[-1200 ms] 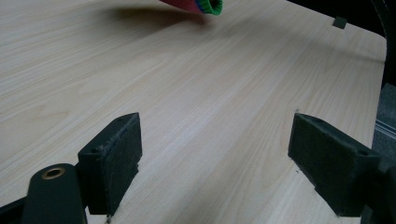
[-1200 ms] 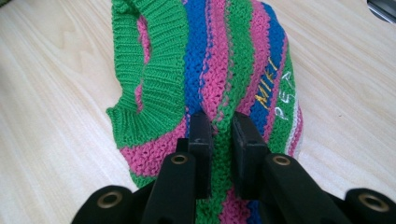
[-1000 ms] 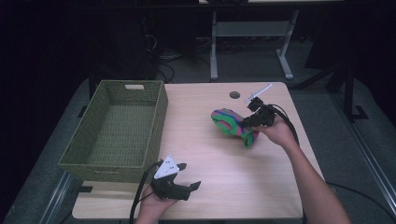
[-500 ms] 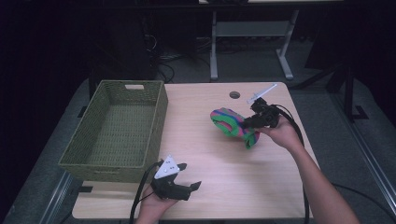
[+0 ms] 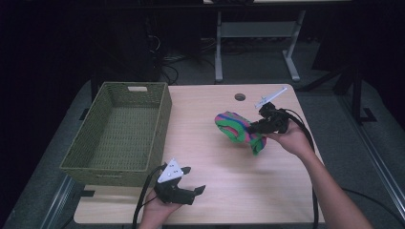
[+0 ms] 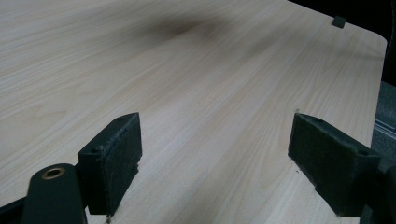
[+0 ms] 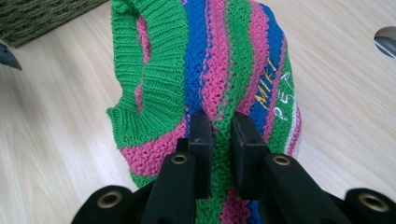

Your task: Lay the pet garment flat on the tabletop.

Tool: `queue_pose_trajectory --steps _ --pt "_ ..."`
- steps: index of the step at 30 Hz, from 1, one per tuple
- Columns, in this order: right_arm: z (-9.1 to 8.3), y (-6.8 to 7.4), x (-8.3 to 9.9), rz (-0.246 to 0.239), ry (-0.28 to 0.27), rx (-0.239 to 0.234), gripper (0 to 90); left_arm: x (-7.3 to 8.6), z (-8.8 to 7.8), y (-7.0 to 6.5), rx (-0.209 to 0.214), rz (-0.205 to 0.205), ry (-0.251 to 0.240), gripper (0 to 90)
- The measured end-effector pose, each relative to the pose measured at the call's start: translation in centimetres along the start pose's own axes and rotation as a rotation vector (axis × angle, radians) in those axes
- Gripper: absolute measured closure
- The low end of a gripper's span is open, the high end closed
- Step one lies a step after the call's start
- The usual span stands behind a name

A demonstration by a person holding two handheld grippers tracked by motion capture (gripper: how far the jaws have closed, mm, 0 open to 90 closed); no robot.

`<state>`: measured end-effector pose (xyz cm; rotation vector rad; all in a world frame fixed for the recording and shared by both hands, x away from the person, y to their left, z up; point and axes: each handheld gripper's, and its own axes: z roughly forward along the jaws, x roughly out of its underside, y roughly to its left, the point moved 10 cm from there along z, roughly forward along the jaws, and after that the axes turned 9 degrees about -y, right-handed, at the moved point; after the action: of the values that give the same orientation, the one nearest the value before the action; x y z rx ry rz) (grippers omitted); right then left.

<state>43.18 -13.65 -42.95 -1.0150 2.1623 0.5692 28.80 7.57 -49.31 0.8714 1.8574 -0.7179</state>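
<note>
The right gripper (image 5: 258, 128) clamps the striped knit garment (image 5: 234, 126) near the desk's (image 5: 210, 109) right edge; the left gripper (image 5: 193, 183) rests open-jawed at the front edge

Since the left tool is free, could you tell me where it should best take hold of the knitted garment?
Grip the ribbed green hem of the knitted garment, coming from the basket side. The right tool already pinches a fold at the other end, and the hem is thick, open and faces the left tool, whose jaws stand wide.
</note>
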Motion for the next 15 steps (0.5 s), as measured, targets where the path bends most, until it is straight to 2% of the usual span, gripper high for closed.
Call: queue_pose_trajectory --steps 9,15 --pt "-0.8 0.8 0.7 0.001 -0.009 -0.008 79.7 0.0 0.1 -0.1 0.006 -0.007 -0.003 17.1" --pt "-1.7 1.9 0.8 -0.021 -0.021 -0.01 79.7 -0.1 0.1 -0.2 0.006 -0.012 -0.007 17.0"
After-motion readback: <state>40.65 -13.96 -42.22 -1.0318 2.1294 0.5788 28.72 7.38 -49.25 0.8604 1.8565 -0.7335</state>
